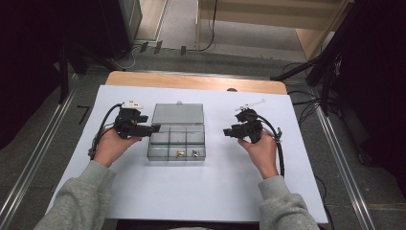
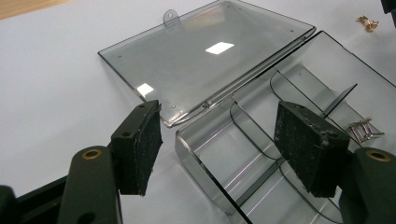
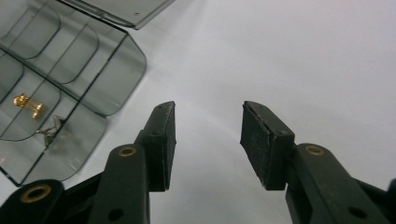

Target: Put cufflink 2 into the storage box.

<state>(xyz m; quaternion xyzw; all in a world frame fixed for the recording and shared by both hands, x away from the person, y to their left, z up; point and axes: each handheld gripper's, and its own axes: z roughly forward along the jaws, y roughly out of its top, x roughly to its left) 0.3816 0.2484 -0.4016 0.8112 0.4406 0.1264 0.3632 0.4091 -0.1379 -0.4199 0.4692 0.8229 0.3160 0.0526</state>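
High view: a clear plastic organiser box (image 1: pixel 176 140), lid open, between both grippers. Left gripper view: left gripper (image 2: pixel 219 140), jaws apart, straddles its corner wall, not pressing. Right gripper view: right gripper (image 3: pixel 208 142) open, empty, box at its left. Light, stiff, slippery; grip the walls.

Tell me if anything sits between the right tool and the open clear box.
Nothing visible does. Bare white table lies between the right tool and the box; its lid lies flat behind it.
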